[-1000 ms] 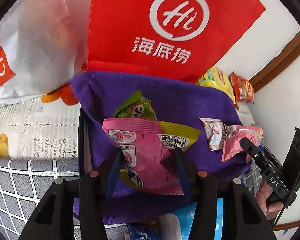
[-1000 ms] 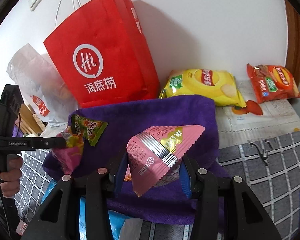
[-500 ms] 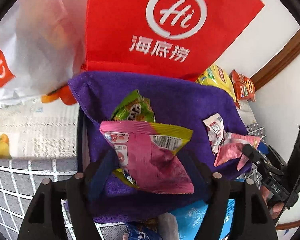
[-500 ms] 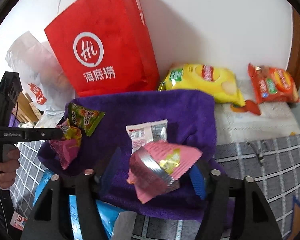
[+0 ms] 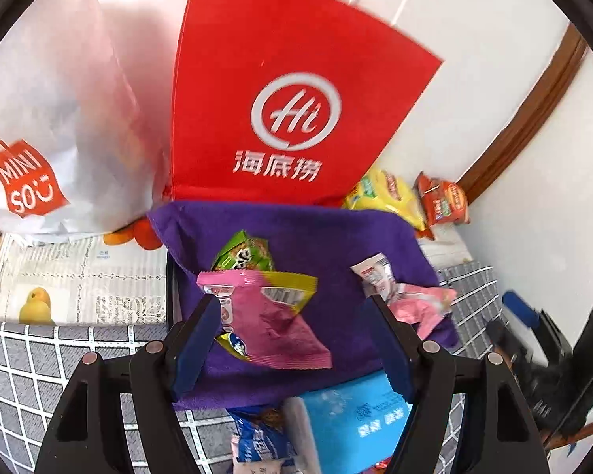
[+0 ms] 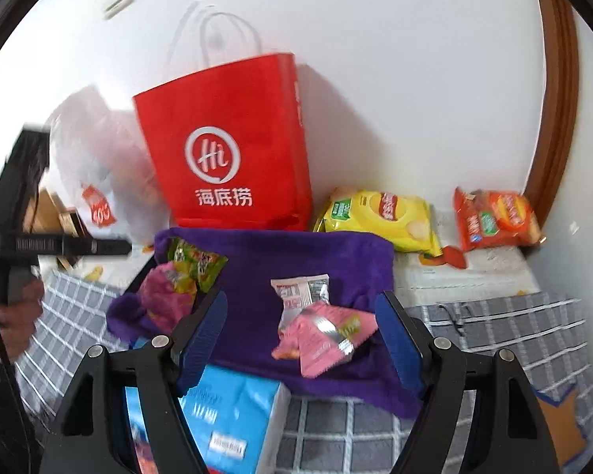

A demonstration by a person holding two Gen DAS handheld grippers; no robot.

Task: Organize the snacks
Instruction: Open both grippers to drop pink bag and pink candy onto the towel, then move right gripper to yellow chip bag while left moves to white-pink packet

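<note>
Four small snack packets (image 6: 324,335) are gathered on the purple towel (image 6: 316,252); larger bags, a yellow chip bag (image 6: 379,217) among them, are left at the wall. Left gripper (image 5: 292,339): jaws wide. Right gripper (image 6: 300,331): jaws opening, nothing pressed.

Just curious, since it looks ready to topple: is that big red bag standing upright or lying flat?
Upright. The red bag stands on its base behind the purple cloth, its handles rising against the white wall.

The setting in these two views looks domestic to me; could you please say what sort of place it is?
Probably a home: shop carrier bags stand against a plain wall, beside a cloth-covered table strewn with snack packets.
</note>
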